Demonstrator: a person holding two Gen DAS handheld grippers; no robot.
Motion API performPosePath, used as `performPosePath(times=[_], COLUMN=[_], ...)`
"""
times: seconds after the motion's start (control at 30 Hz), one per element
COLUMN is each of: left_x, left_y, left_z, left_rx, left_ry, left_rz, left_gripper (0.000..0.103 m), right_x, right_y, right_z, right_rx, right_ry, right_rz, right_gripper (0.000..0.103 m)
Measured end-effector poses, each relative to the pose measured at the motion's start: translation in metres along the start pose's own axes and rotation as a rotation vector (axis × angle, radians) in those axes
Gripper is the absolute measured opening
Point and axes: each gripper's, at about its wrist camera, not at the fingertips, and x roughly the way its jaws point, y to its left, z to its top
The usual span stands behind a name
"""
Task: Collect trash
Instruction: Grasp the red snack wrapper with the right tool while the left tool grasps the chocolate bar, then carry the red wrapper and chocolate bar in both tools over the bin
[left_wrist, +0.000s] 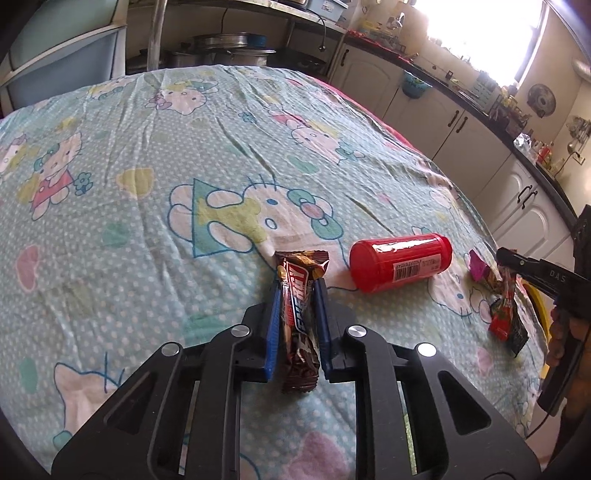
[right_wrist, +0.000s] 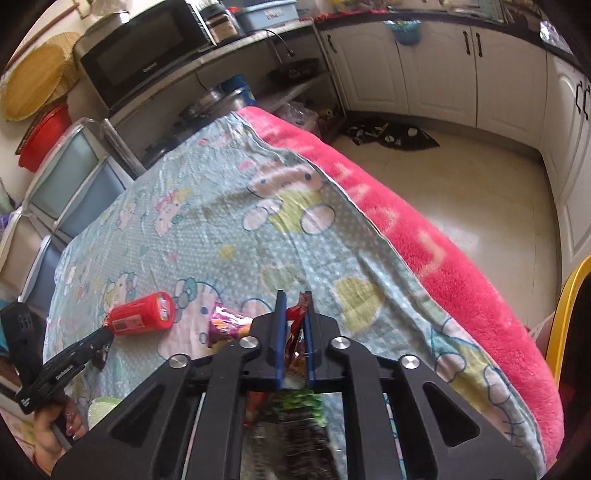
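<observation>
Left tongs (left_wrist: 298, 291) clamped on chocolate wrapper (left_wrist: 300, 314), right tongs (right_wrist: 295, 306) clamped on red wrapper (right_wrist: 295, 332); red canister (left_wrist: 400, 262), pink wrapper (right_wrist: 221, 325) remain on tabletop (left_wrist: 147, 184).

Two close downward views, shared bedsheet (left_wrist: 147, 155)

Each tool, left tool (left_wrist: 297, 295) and right tool (right_wrist: 295, 314), has black angular arms with cut-out windows, round silver screws and two flat blue fingers (left_wrist: 272, 325).

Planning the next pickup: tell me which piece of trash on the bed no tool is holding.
The pink wrapper beside the red canister lies free. The left tool clamps the chocolate bar wrapper; the right tool clamps the red wrapper.
</observation>
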Motion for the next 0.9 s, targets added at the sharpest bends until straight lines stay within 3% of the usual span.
performPosePath(times=[0.47,0.9], left_x=[-0.055,-0.121], left_y=[0.023,-0.014], left_z=[-0.015,-0.025], left_rx=[-0.054,0.058], left_ry=[-0.076,-0.151], left_rz=[-0.002,-0.015], left_gripper=[0.010,0.010], right_x=[-0.049,-0.085], right_y=[0.048,0.097], right_z=[-0.007,-0.034], right_rx=[-0.150,-0.294], right_ry=[-0.083,-0.116], right_rz=[0.091,0.148], right_gripper=[0.005,0.005])
